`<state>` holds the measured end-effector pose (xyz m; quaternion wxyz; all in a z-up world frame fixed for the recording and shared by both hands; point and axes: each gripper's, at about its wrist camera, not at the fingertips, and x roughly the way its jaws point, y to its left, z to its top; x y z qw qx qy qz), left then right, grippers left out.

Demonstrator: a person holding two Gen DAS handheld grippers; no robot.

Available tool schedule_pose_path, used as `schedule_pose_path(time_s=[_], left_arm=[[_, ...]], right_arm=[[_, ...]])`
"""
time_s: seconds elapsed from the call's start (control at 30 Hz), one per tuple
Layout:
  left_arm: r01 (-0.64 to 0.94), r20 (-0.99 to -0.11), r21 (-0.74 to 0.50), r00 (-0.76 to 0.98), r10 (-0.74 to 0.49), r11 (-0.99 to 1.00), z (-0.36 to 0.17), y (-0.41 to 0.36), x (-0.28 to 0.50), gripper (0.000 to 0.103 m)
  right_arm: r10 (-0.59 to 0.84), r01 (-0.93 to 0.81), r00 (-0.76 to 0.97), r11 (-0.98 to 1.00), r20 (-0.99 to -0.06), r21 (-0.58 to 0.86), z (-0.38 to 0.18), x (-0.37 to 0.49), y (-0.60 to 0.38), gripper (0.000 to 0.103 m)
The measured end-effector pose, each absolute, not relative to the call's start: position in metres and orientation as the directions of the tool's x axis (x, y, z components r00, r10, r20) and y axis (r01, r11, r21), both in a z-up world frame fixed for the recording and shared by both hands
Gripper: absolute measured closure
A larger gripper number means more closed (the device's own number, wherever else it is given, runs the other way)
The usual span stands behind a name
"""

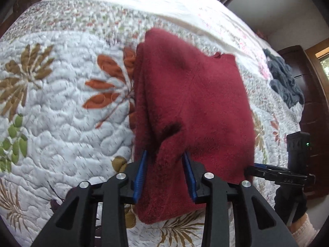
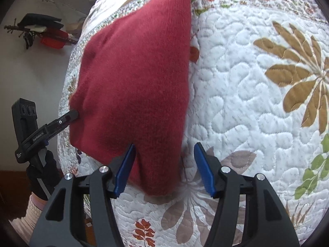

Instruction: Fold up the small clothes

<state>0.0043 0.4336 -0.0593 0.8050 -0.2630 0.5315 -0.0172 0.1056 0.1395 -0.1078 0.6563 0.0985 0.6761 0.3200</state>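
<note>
Red knitted garment (image 1: 193, 107), one, lies on the floral quilted bed (image 1: 61, 107). Left gripper (image 1: 165, 175) fingers pinch its near edge; right gripper (image 2: 164, 168) fingers spread around its corner at 6 o'clock.

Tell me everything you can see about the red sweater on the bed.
The red sweater is a dark red, fuzzy knit, already folded into a compact, several-layered bundle lying on the floral quilt. A ribbed edge shows at its far end. The left gripper has its blue fingers around the near edge, a fold of fabric bunched between them. The right gripper is spread wide, its left finger against the sweater's near corner and its other finger over bare quilt.
</note>
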Motion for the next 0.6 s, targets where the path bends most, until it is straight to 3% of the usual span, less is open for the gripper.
schedule_pose_path(time_s=[0.03,0.17,0.6], left_arm=[[-0.25,-0.84,-0.448,0.447,-0.309,0.858,-0.056,0.438,0.006,0.054],[-0.278,-0.828,-0.474,0.465,-0.315,0.835,-0.056,0.456,0.026,0.05],[-0.307,-0.784,-0.6,0.408,-0.468,0.738,-0.107,0.479,0.072,0.05]], right_arm=[[0.567,-0.283,-0.113,0.768,-0.816,0.574,-0.105,0.11,0.14,0.043],[0.594,-0.276,-0.091,0.756,-0.8,0.593,-0.099,0.126,0.136,0.042],[0.624,-0.284,-0.088,0.732,-0.777,0.62,-0.106,0.166,0.147,0.04]])
